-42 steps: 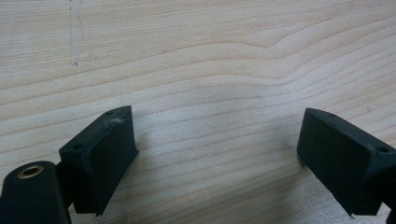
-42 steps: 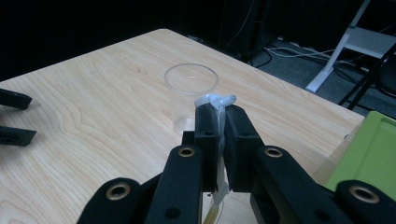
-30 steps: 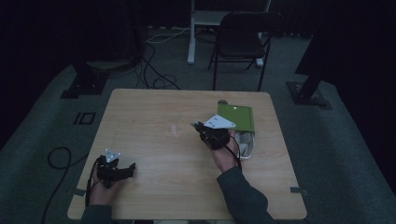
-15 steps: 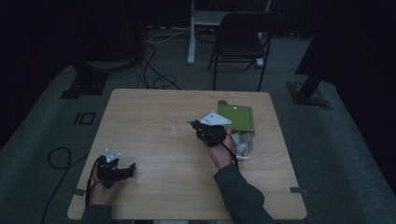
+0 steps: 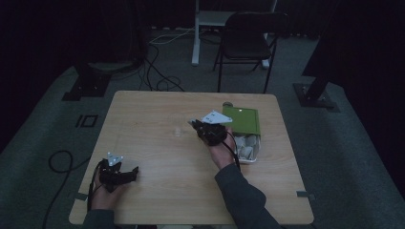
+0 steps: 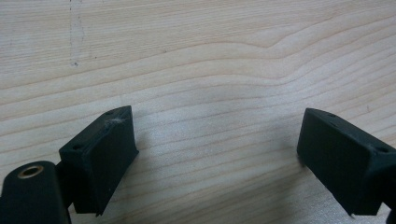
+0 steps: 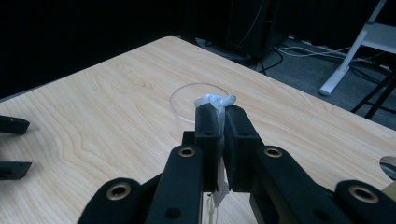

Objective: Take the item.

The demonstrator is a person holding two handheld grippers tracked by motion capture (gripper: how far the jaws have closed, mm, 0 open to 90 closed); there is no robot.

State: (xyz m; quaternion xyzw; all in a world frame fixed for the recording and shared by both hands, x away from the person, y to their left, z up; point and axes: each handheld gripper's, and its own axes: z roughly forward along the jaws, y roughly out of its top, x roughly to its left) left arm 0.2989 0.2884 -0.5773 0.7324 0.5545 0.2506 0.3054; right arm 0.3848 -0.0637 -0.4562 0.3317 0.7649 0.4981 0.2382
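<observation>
My right gripper [image 5: 195,124] [image 7: 219,109] is shut on a small white pouch [image 7: 214,101], which looks like a tea bag. A thin string and paper tag [image 7: 219,192] hang down between the jaws. It hovers above the table's middle, just right of a clear glass cup [image 5: 177,131] whose round rim [image 7: 183,95] lies just beyond the fingertips. My left gripper [image 5: 134,171] [image 6: 215,154] rests near the table's front left corner. Its jaws stand wide open over bare wood with nothing between them. Its two jaw tips [image 7: 11,125] also appear at the left edge of the right gripper view.
A green box lid [image 5: 242,119] lies at the table's right side, next to an open box [image 5: 246,147] with several white packets. A black chair [image 5: 248,40] and cables are on the floor beyond the wooden table [image 5: 157,105].
My right gripper has edged slightly left toward the clear cup, still shut on the pouch. The left gripper has stayed put.
</observation>
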